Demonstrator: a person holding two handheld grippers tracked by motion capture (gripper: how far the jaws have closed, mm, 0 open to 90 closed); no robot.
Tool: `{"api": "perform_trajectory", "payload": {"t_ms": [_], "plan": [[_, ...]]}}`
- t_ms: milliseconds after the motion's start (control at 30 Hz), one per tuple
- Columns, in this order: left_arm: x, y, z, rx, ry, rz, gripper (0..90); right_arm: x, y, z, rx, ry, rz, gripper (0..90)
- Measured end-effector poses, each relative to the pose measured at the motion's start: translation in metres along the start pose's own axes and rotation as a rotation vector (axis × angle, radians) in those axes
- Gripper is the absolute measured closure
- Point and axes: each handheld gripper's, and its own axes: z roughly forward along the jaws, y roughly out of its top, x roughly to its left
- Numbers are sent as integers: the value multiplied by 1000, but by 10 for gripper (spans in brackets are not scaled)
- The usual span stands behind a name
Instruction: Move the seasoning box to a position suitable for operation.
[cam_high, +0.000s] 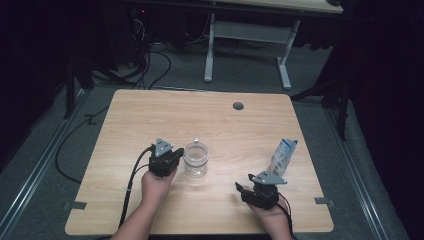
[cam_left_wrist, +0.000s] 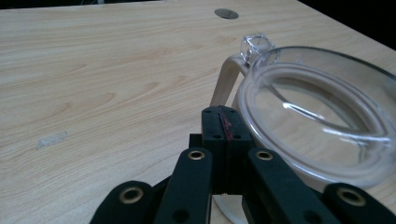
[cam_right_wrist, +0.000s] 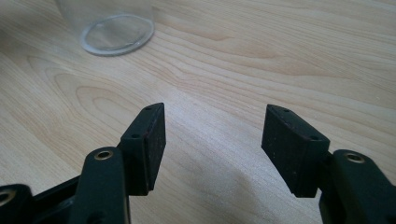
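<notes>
A clear glass jar (cam_high: 195, 159) stands open-topped near the middle of the wooden table (cam_high: 150, 115). My left gripper (cam_high: 175, 152) sits just left of it, jaws pressed together with nothing between them. In the left gripper view the shut gripper (cam_left_wrist: 224, 126) lies beside the jar's rim (cam_left_wrist: 317, 116), and I cannot tell whether they touch. My right gripper (cam_high: 244, 182) rests low at the front right, pointing toward the jar. Its jaws stand wide apart over bare wood (cam_right_wrist: 212, 144), and the jar's base (cam_right_wrist: 116, 32) lies farther off.
A blue and white carton (cam_high: 284, 156) stands upright just behind the right gripper. A small clear knob-like piece (cam_high: 196, 141) sits right behind the jar. The table has a grey cable hole (cam_high: 238, 106) near its far edge. Another desk's white legs (cam_high: 209, 50) stand beyond.
</notes>
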Motion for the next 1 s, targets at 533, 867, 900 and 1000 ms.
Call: {"api": "perform_trajectory", "payload": {"t_ms": [533,867,900,1000], "plan": [[-24,-11,-21,-31,-60,18,900,1,0,0,4,0,13,404],[-41,-15,-25,-33,-98,42,900,2,-1,1,5,1,13,406],[-43,-16,-25,-33,-101,46,900,1,-1,1,6,1,13,406],[-48,-16,-25,-36,-113,47,900,2,-1,1,7,0,15,407]]}}
